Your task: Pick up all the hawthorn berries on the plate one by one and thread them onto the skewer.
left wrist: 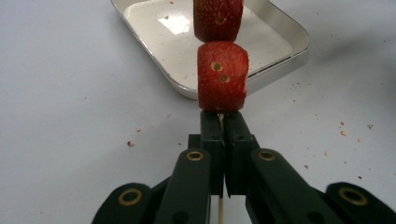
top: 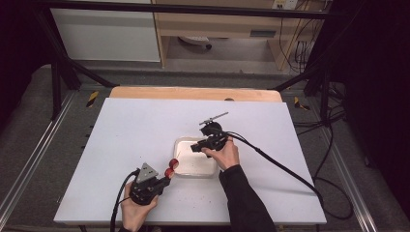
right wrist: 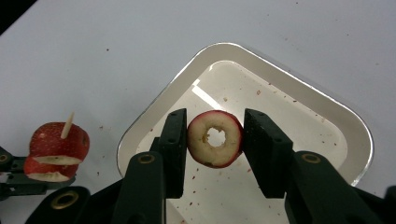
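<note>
A white table [top: 145, 130] is seen from above, with a shallow white tray [top: 186, 166] lying near its middle. The right forearm, in a dark sleeve [top: 244, 203], is extended forward and leftward, and the right gripper [top: 195, 147] is held over the tray's far edge by the right hand [top: 225, 153]. Its jaws are parted, and a cored apple ring [right wrist: 215, 138] is seen between them; whether both pads touch it cannot be told. The left gripper [top: 167, 180] is held low by the left hand [top: 135, 210] at the near edge, just beside the tray. Its jaws are clamped on a thin wooden skewer [left wrist: 221, 120], on which two strawberry pieces [left wrist: 222, 77] are threaded
</note>
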The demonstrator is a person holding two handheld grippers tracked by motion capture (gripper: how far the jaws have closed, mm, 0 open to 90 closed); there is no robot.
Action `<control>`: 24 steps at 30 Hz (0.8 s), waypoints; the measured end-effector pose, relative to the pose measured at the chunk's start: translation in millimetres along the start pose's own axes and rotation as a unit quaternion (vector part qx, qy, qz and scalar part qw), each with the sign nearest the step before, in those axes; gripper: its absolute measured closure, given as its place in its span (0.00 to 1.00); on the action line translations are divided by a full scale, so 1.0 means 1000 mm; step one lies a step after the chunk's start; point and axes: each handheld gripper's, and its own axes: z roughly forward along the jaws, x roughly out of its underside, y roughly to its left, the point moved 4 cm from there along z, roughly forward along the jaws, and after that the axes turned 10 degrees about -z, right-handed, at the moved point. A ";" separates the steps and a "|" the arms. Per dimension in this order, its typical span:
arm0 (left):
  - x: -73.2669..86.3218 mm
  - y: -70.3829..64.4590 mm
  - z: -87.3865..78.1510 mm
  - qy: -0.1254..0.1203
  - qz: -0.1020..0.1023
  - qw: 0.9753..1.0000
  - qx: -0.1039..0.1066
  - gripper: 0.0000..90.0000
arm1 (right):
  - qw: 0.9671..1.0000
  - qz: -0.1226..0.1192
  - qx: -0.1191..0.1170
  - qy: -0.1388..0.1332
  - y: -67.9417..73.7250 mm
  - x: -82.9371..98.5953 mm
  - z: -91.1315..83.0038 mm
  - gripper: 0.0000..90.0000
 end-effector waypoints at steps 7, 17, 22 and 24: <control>-0.002 -0.010 0.006 0.003 0.005 1.000 0.006 0.98 | 0.998 0.017 -0.004 -0.057 -0.003 0.019 -0.016 0.68; -0.004 -0.025 0.015 0.005 0.001 1.000 0.016 0.98 | 0.989 0.044 -0.003 -0.140 -0.007 0.039 -0.037 0.68; -0.006 -0.032 0.019 0.006 -0.001 1.000 0.017 0.98 | 0.982 0.061 0.000 -0.179 -0.008 0.047 -0.042 0.68; -0.006 -0.036 0.021 0.008 -0.003 1.000 0.020 0.98 | 0.979 0.069 -0.002 -0.192 -0.009 0.050 -0.043 0.68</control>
